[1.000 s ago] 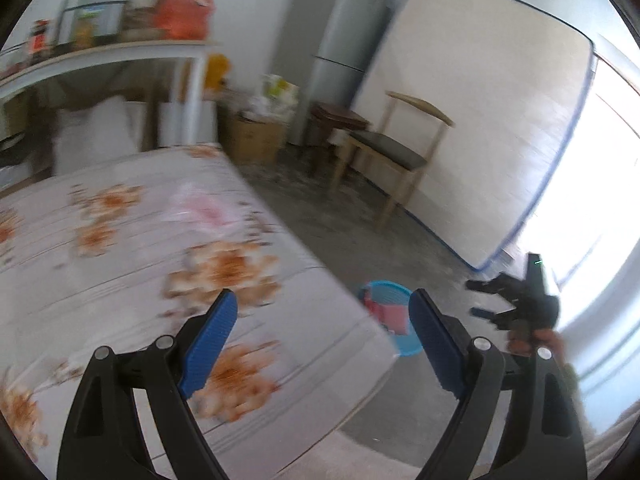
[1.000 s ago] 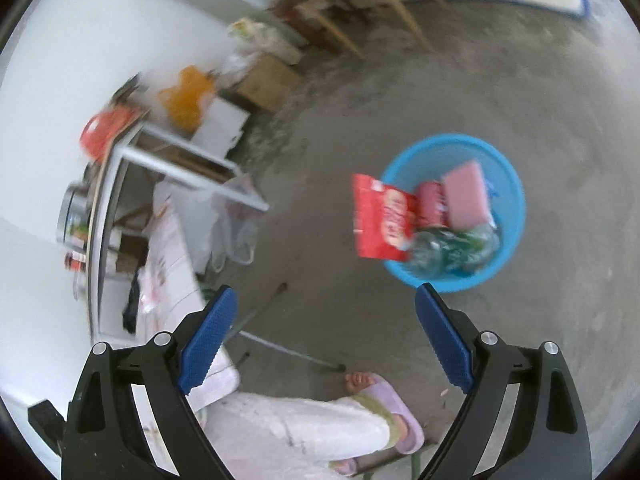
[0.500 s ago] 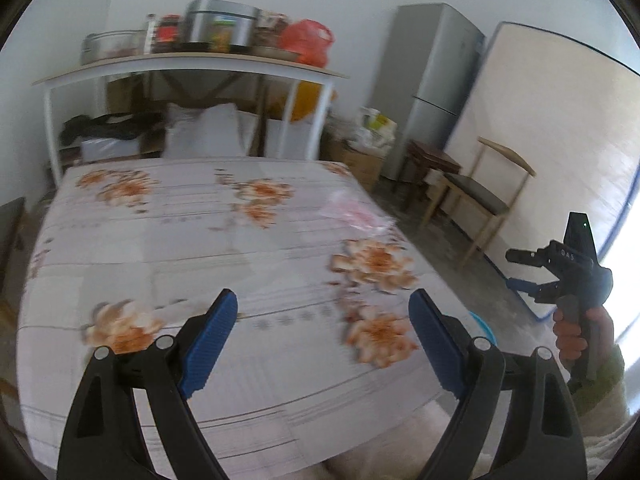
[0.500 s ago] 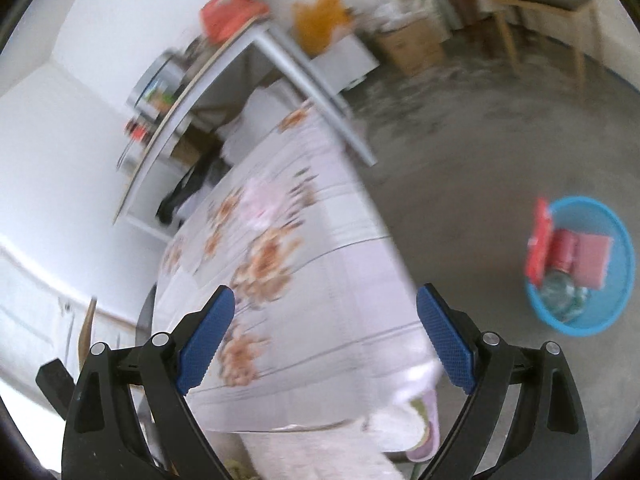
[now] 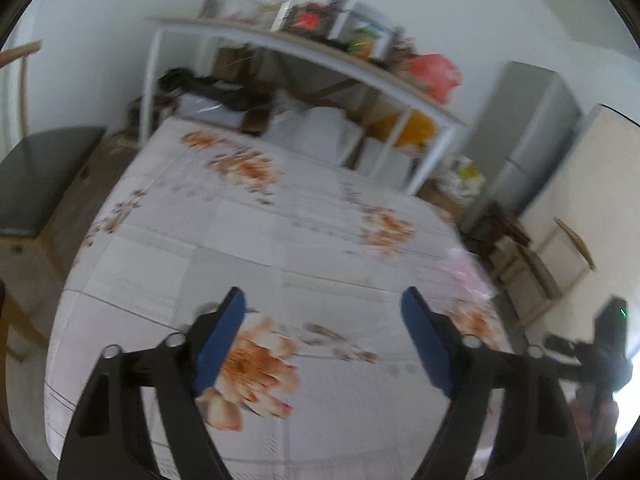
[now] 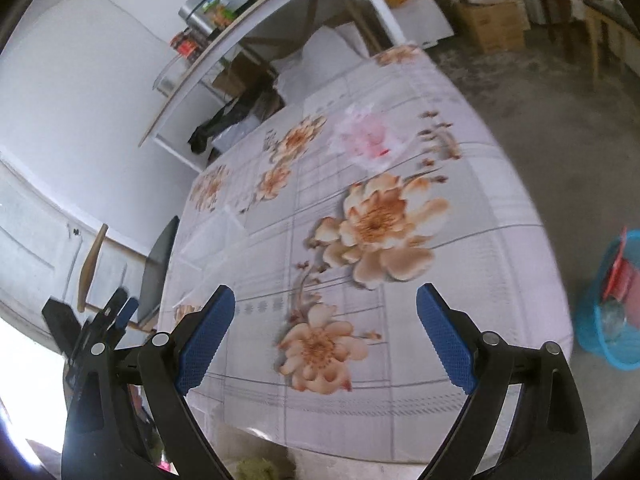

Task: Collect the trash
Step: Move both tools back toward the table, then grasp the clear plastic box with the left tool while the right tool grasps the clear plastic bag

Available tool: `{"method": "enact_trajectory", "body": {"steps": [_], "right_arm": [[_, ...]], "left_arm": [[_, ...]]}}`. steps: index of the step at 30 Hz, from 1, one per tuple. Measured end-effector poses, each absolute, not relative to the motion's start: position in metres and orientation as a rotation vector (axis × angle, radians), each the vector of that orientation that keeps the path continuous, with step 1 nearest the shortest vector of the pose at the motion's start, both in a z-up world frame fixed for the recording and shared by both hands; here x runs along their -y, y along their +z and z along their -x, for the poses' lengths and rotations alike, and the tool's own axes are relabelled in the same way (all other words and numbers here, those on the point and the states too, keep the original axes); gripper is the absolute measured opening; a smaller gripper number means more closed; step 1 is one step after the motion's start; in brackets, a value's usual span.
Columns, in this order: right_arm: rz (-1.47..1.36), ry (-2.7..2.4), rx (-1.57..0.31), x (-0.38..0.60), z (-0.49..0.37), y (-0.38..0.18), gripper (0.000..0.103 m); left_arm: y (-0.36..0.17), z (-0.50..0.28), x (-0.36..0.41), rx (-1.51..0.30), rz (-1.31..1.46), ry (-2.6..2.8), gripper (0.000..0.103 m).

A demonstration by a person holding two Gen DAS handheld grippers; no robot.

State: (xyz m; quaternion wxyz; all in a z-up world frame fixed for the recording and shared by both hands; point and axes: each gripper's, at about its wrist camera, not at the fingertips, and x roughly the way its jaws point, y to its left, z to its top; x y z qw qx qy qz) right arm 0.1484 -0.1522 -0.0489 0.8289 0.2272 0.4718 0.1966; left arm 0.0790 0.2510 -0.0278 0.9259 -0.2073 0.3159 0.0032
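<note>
On the flowered tabletop (image 6: pixel 400 352) a pink wrapper (image 6: pixel 370 140) lies in the right view's upper middle, both tongs (image 5: pixel 322 340) (image 6: pixel 324 336) gaping and empty; next, I judge, reaching it, then the blue bin (image 6: pixel 600 344) at right.

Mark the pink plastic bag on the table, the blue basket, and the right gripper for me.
pink plastic bag (image 6: pixel 370 142): right wrist view, on its crumpled pink middle.
blue basket (image 6: pixel 600 340): right wrist view, on its outer wall, lower left.
right gripper (image 6: pixel 325 338): right wrist view, midway between its open blue fingertips.
</note>
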Motion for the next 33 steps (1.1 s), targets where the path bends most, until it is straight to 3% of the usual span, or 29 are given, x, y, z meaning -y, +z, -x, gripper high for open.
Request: {"method": "enact_trajectory", "body": {"steps": [14, 22, 26, 32, 33], "right_arm": [[-0.212, 0.309, -0.991, 0.136, -0.264, -0.041, 0.088], [0.022, 0.278, -1.041, 0.113, -0.328, -0.074, 0.088], [0.014, 0.270, -1.094, 0.113, -0.327, -0.087, 0.072], [-0.018, 0.284, -1.116, 0.111, -0.295, -0.084, 0.038], [-0.032, 0.286, -1.123, 0.112, -0.290, -0.084, 0.036]], "left_arm": [[-0.063, -0.132, -0.259, -0.800, 0.504, 0.017, 0.031], [-0.067, -0.137, -0.258, -0.835, 0.477, 0.019, 0.026], [-0.067, -0.136, -0.257, -0.848, 0.452, 0.017, 0.021], [-0.068, -0.133, -0.254, -0.862, 0.427, 0.008, 0.010], [-0.068, -0.131, -0.253, -0.863, 0.426, 0.007, 0.010]]}}
